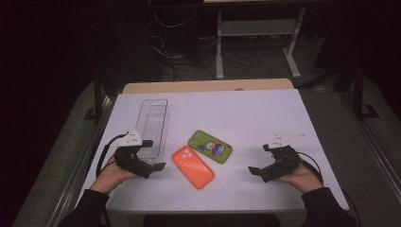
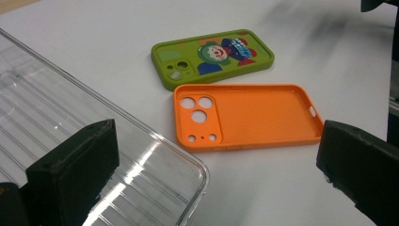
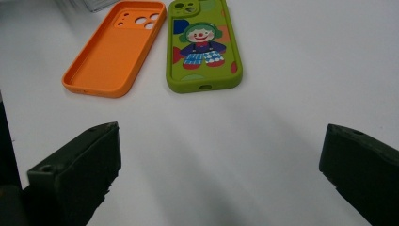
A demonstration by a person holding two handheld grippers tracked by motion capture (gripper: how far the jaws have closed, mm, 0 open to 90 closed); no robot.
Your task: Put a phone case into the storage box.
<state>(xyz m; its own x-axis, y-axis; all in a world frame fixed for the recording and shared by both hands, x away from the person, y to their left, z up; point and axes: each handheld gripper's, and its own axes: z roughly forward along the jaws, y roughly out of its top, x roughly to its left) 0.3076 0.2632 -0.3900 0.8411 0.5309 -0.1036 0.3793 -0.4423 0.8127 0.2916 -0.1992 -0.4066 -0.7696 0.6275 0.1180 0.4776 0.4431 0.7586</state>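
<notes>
An orange phone case (image 1: 192, 166) lies hollow side up in the middle of the white table (image 1: 246, 118). Beside it, slightly farther back, lies a green phone case (image 1: 210, 146) with a clown picture facing up. A clear plastic tray (image 1: 153, 127) lies at the left. My left gripper (image 1: 151, 154) is open over the tray's near end, with the orange case (image 2: 244, 115) and green case (image 2: 212, 55) ahead of its jaws. My right gripper (image 1: 260, 158) is open above bare table at the right, facing the green case (image 3: 201, 44) and orange case (image 3: 117, 47). Neither holds anything.
The clear tray (image 2: 70, 117) reaches under my left gripper's left jaw. A wooden strip (image 1: 208, 86) borders the table's far edge. Beyond it stand a white table frame (image 1: 255, 42) and cables on the dark floor.
</notes>
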